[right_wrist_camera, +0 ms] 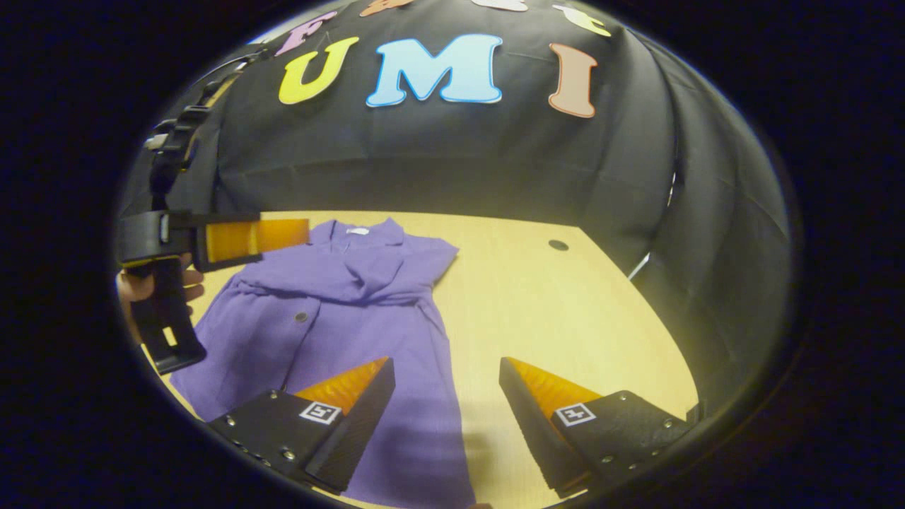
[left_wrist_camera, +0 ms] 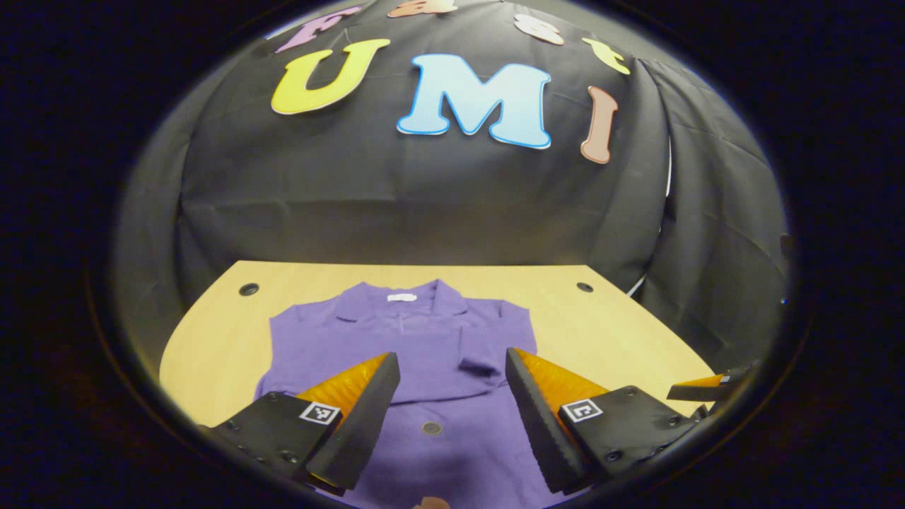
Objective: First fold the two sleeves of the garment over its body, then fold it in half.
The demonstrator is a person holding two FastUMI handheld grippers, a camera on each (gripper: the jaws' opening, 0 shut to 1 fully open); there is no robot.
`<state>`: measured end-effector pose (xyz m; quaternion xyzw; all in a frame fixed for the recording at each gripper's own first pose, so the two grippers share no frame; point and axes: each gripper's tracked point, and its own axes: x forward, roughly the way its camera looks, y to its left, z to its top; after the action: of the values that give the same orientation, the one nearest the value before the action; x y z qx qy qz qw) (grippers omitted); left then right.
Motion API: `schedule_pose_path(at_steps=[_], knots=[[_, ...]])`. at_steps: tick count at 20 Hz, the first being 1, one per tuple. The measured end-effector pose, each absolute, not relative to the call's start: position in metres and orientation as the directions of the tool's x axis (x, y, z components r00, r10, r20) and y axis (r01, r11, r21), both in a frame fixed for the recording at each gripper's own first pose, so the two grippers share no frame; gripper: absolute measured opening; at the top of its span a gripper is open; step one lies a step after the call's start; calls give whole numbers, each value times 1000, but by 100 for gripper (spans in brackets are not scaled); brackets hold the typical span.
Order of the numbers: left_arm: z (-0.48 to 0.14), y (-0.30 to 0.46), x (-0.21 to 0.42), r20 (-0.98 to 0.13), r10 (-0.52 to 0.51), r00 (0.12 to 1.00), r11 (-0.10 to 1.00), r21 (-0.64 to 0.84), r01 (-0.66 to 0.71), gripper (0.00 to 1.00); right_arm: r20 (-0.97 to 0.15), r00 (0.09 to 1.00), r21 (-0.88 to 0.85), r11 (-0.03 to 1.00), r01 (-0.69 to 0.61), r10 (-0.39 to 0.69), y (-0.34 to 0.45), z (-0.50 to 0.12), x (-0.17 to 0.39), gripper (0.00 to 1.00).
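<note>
A purple collared garment (left_wrist_camera: 424, 339) lies flat on the wooden table (left_wrist_camera: 622, 332), collar toward the far wall. Both sleeves lie folded across its chest; one cuff (left_wrist_camera: 481, 365) ends near the middle. My left gripper (left_wrist_camera: 449, 403) hovers open above the garment's lower body, nothing between its fingers. In the right gripper view the garment (right_wrist_camera: 353, 332) lies left of centre. My right gripper (right_wrist_camera: 445, 403) is open over its right edge, one finger above cloth, the other above bare table (right_wrist_camera: 565, 318). The left gripper (right_wrist_camera: 283, 237) shows side-on at the left, held by a hand (right_wrist_camera: 152, 286).
Black cloth walls close in the table at the back and right. Small round holes (left_wrist_camera: 249, 288) (left_wrist_camera: 584, 287) sit in the tabletop's far corners. Bare wood lies right of the garment. The right gripper's fingertip (left_wrist_camera: 696, 389) pokes in at the right edge of the left gripper view.
</note>
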<state>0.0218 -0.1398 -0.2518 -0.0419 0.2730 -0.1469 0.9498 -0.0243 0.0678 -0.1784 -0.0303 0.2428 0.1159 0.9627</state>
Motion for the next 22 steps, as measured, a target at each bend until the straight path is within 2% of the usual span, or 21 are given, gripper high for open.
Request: schedule_pose_path(at_steps=[5,12,22], knots=[[-275,-65,-49,-568,-247,785,969,-126,213,98,-565,808,34,983,-181,168,62,-215,-59,94],[-305,18,-129,-633,-180,753,984,-109,143,98,-607,786,19,991,-131,115,55,-242,-108,94],[-343,104,-221,-712,-101,695,995,-70,73,98,-670,737,59,996,-66,88,48,-278,-131,94]])
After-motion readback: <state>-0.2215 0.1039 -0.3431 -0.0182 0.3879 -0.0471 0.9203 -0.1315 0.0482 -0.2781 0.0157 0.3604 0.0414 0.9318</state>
